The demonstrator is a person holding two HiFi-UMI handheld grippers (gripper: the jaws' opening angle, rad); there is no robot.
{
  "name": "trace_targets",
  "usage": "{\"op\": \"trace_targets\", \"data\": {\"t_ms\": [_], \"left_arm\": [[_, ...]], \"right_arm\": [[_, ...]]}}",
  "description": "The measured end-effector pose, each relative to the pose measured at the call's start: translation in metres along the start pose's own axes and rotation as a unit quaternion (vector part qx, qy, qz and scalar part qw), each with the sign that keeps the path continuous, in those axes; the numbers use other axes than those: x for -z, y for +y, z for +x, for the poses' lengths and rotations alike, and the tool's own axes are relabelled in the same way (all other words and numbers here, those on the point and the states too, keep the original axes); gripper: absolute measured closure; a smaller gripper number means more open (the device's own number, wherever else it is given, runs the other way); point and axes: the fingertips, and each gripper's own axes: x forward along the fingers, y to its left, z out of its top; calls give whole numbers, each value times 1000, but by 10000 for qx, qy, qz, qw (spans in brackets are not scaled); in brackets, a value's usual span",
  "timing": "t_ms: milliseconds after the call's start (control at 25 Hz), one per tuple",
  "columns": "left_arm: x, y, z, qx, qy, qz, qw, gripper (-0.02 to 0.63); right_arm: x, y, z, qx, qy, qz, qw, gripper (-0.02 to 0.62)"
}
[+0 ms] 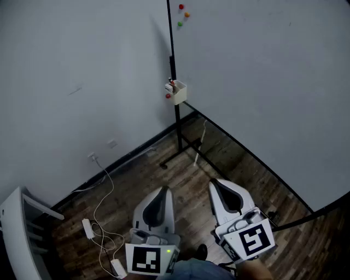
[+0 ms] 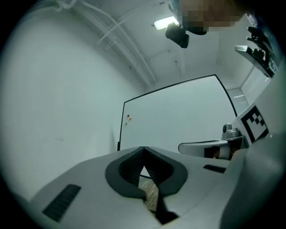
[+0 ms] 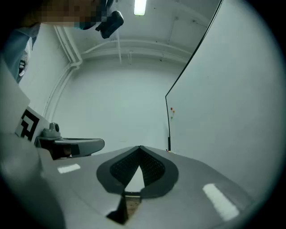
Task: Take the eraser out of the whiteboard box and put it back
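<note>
Head cam sits up high and tilts steeply down over the left claw (image 1: 163, 190) and right claw (image 1: 215, 183), with the whiteboard (image 1: 262, 82) well off ahead. Each claw cam rides close behind its own jaws, facing roughly level. All three share that whiteboard and its magnets (image 1: 181, 7). Each claw cam also catches the other claw at its edge.

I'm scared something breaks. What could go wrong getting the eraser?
The cables on the floor could trip the person walking over. The small box hangs on the whiteboard edge; a bump might knock it loose. The left tool and right tool are shut, so they must open first.
</note>
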Motion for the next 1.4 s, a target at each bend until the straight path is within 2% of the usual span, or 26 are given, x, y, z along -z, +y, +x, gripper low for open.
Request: {"op": "trace_targets", "data": {"t_ms": [480, 720, 1000, 1200, 1400], "left_arm": [[8, -17, 20, -191, 66, -69, 9998, 600], [16, -33, 34, -368, 82, -26, 9993, 600], [25, -40, 55, -282, 248, 29, 9993, 600], [45, -14, 73, -271, 255, 8, 9993, 600], [48, 29, 108, -274, 263, -4, 9993, 600]], "right_arm": [[5, -30, -4, -113, -12, -77, 9999, 595], [7, -52, -10, -328, -99, 289, 9990, 594], [14, -70, 3, -445, -108, 431, 9980, 594], [29, -75, 35, -413, 17, 453, 9981, 594], [41, -78, 91, -460, 110, 348, 9983, 594]]}}
